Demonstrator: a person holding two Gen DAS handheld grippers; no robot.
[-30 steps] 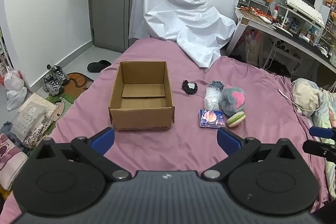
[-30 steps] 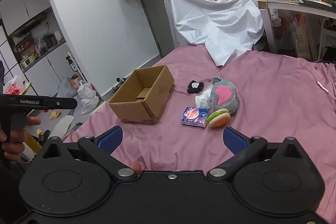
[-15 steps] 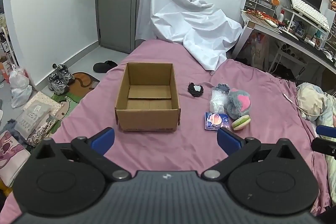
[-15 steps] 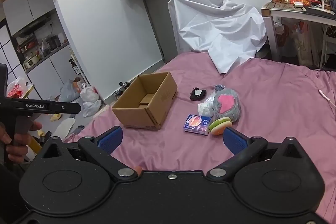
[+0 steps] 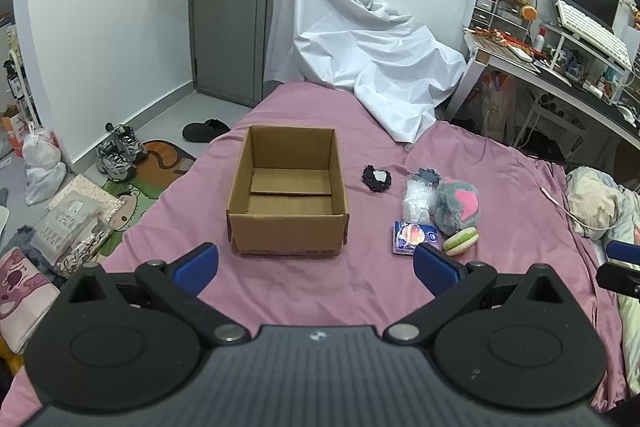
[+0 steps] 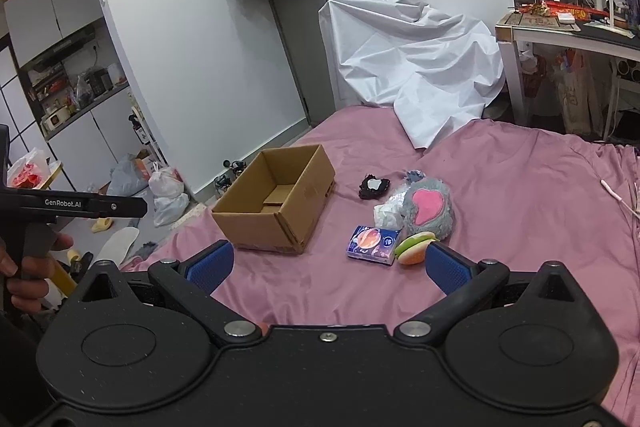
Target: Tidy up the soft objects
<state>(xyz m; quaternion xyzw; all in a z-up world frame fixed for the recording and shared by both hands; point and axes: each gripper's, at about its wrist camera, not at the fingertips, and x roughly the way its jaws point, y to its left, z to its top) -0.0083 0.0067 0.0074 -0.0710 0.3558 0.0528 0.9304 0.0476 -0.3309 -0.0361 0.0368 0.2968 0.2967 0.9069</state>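
- On the pink bed [image 5: 492, 167] we see the soft objects lying in a small group, to the right of the cardboard box [image 5: 288, 195].
- We count a grey plush toy [image 5: 456, 205] with a pink heart, a green and cream burger-shaped toy [image 5: 461, 241] touching its near side, a blue packet [image 5: 414, 237] just beside the burger toy, a clear crinkled bag [image 5: 416, 197] against the plush toy, and a small black and white piece [image 5: 377, 179] a little apart, nearer to the box.
- We see that the box stands upright and open, and inside it only its bottom flaps show.
- We hold the left gripper [image 5: 316, 263] above the near part of the bed, with its blue fingers spread wide and nothing between them.
- We hold the right gripper [image 6: 328, 263] in the same manner, wide apart and not touching any object; its right finger [image 6: 444, 267] appears just beside the burger toy [image 6: 416, 247] in this view.
- Beyond the bed we see a white sheet [image 5: 360, 43] draped over something, a grey door [image 5: 256, 7], and a crowded desk [image 5: 560, 75] on the right.
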